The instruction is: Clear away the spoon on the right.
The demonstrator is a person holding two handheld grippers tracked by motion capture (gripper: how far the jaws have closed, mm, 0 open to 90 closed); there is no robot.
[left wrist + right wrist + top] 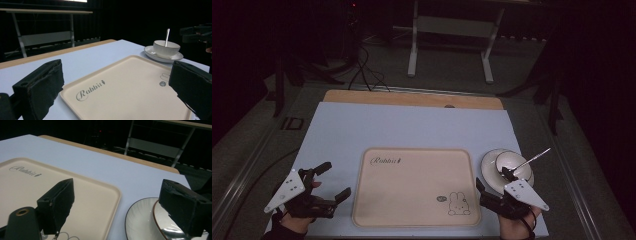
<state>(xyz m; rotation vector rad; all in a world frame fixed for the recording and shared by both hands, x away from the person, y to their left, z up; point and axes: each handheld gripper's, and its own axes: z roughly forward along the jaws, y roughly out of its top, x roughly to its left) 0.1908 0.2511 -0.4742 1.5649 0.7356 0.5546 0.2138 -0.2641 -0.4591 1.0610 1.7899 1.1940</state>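
Tray (414, 187) lies between both spread grippers, saucer (488, 167) just beside its edge.

The table (362, 127) carries a pale blue-white sheet over most of its top; a strip of bare wood shows along its far edge; a cream tray (414, 187) with rounded corners lies flat on the sheet near the front edge, printed with the word "Rabbit" at one corner and a small rabbit drawing at the opposite one; just beside the tray's right edge a white saucer (488, 167) rests on the sheet, apart from the tray.
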